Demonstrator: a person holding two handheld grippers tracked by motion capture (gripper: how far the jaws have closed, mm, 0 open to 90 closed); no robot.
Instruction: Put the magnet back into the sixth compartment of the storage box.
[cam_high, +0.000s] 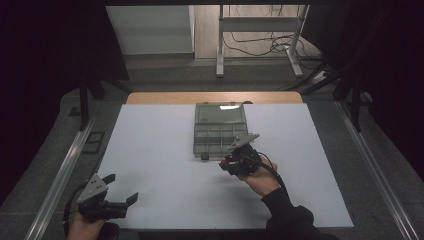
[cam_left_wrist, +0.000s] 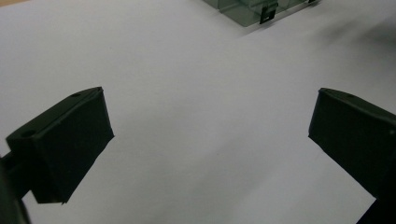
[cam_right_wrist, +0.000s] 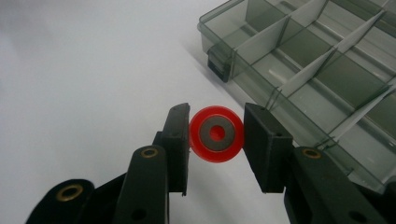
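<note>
Compartments of the clear box (cam_right_wrist: 322, 70) near the counter's (cam_high: 160, 165) far edge look empty, its lid open. Right claw (cam_right_wrist: 216, 134) grips a red ring (cam_right_wrist: 216, 134) just beside the box's near edge. Left claw (cam_left_wrist: 210, 135) gapes empty at the counter's near left corner.

Both grippers are black, each topped by a grey three-cornered plate. The left gripper (cam_high: 120, 192) has two blocky, matte black jaws with small round holes near their top edges. The right gripper (cam_right_wrist: 216, 135) has flat-faced rectangular jaws on hinged black links, with brass-coloured rivets at the pivots. A black cable (cam_high: 272, 172) trails from it along the wrist. The person wears a dark, ribbed-cuff sleeve (cam_high: 290, 212).
</note>
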